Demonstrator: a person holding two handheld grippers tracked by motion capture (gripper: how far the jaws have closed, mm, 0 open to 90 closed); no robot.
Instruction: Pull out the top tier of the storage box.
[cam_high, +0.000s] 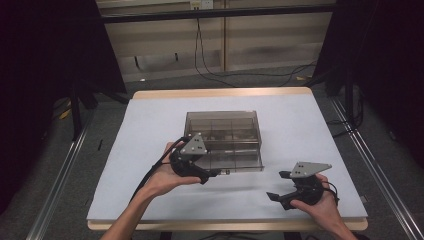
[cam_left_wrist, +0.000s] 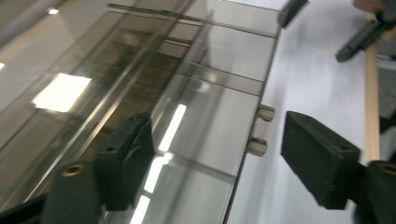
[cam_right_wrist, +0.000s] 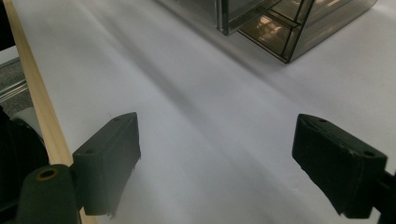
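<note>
A smoky transparent box (cam_high: 222, 125) with compartments stands mid-table, and its lower drawer (cam_high: 239, 161) is pulled out toward me. My left gripper (cam_high: 215, 173) is held at the drawer's front left corner, pointing right along the front. In the left gripper view my left gripper (cam_left_wrist: 217, 144) is open. The drawer's clear front panel (cam_left_wrist: 205, 121) and its small knob (cam_left_wrist: 260, 130) lie between the jaws, with no pad touching them. My right gripper (cam_high: 278, 185) hovers near the table's front right, open with nothing in it; in its own view my right gripper (cam_right_wrist: 217, 154) stands over bare cloth.
A white cloth (cam_high: 150, 130) covers the table, whose wooden edge (cam_right_wrist: 39, 98) runs beside the right gripper's left jaw. The box's corner (cam_right_wrist: 285, 32) lies ahead of the right gripper. Cables (cam_high: 210, 65) trail on the floor behind the table.
</note>
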